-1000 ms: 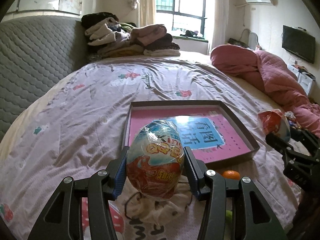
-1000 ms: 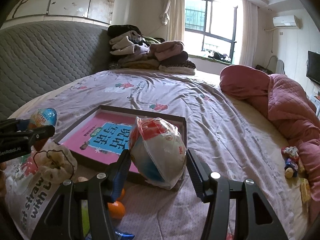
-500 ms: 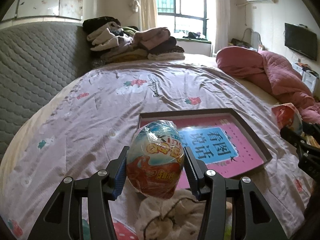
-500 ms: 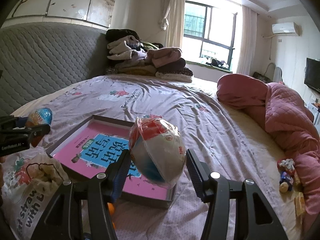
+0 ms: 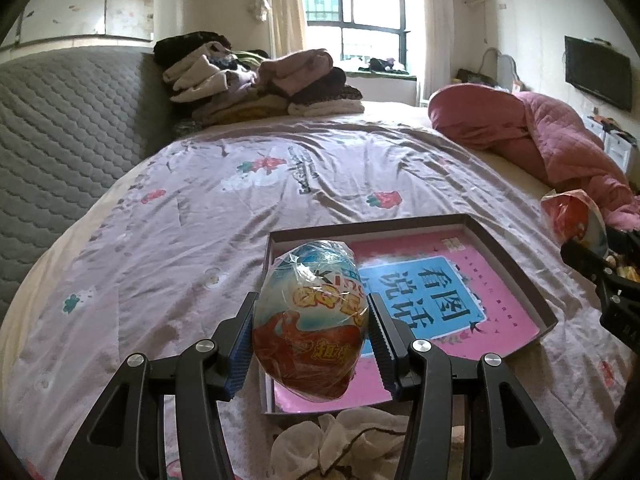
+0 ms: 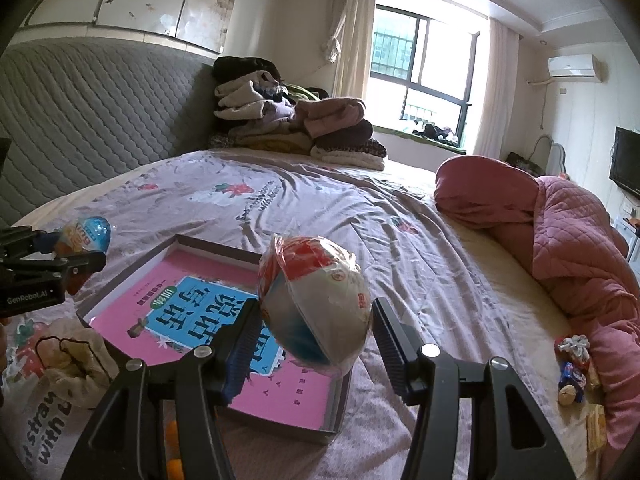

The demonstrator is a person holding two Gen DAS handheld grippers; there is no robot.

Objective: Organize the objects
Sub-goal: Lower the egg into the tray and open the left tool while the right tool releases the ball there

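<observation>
My left gripper (image 5: pixel 311 340) is shut on a blue and orange wrapped toy egg (image 5: pixel 310 320), held above the near left corner of a shallow box (image 5: pixel 516 264) with a pink and blue book inside. The egg also shows in the right wrist view (image 6: pixel 86 234). My right gripper (image 6: pixel 314 340) is shut on a red and white wrapped egg (image 6: pixel 316 308), held over the box's right part (image 6: pixel 280 428). That egg shows at the right edge of the left wrist view (image 5: pixel 574 220).
A drawstring strawberry bag (image 6: pixel 48 380) lies in front of the box, with orange fruit (image 6: pixel 172 428) beside it. Folded clothes (image 5: pixel 260 80) are piled at the headboard. A pink quilt (image 6: pixel 560 240) lies right, with small snacks (image 6: pixel 572 364) beside it.
Both grippers have risen and moved forward with their eggs, so the box now sits closer beneath them. The bag has slid toward the bottom of both views.
</observation>
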